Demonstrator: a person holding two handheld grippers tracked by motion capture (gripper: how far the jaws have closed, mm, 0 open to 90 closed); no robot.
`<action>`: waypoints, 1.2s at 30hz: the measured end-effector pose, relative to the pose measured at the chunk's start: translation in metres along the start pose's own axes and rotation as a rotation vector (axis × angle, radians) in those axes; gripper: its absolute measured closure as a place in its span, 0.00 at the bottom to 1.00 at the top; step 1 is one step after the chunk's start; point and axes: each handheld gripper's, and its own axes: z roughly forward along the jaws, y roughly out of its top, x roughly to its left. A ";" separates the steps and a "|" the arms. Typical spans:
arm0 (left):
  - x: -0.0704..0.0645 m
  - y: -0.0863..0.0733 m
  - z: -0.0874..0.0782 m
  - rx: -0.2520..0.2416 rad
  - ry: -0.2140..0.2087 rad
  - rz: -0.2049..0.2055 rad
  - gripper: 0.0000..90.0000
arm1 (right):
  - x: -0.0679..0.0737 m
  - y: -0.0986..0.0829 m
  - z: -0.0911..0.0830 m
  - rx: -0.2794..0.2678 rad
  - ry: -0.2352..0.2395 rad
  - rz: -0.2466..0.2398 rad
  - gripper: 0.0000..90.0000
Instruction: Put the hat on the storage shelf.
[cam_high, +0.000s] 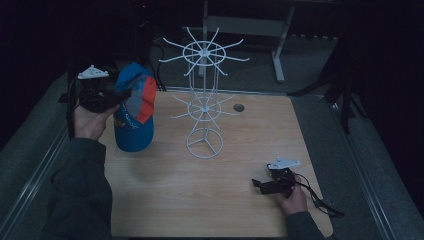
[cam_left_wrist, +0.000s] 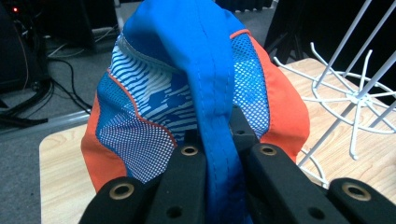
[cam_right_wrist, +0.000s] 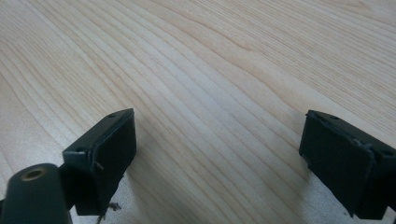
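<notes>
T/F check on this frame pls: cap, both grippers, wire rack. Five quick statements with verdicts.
1. The left gripper is shut on the cap. True: its jaws pinch a blue fold of fabric.
2. The cap already hangs on the wire rack. False: it is held in the air left of the rack.
3. The right gripper holds a second cap. False: its jaws stand wide apart with bare table between them.
4. The rack stands upright on the table. True.
5. The cap is plain black. False: it is blue with orange panels and mesh.
</notes>
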 end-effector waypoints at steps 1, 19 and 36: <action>-0.001 0.001 -0.001 -0.003 -0.002 0.000 0.98 | 0.000 0.000 0.000 0.000 0.000 0.001 0.12; 0.001 0.005 -0.015 -0.094 -0.072 0.011 0.98 | 0.000 0.000 0.000 0.001 0.001 0.001 0.12; -0.002 0.007 -0.024 -0.141 -0.122 -0.004 0.98 | 0.000 0.000 0.000 0.000 0.001 0.001 0.12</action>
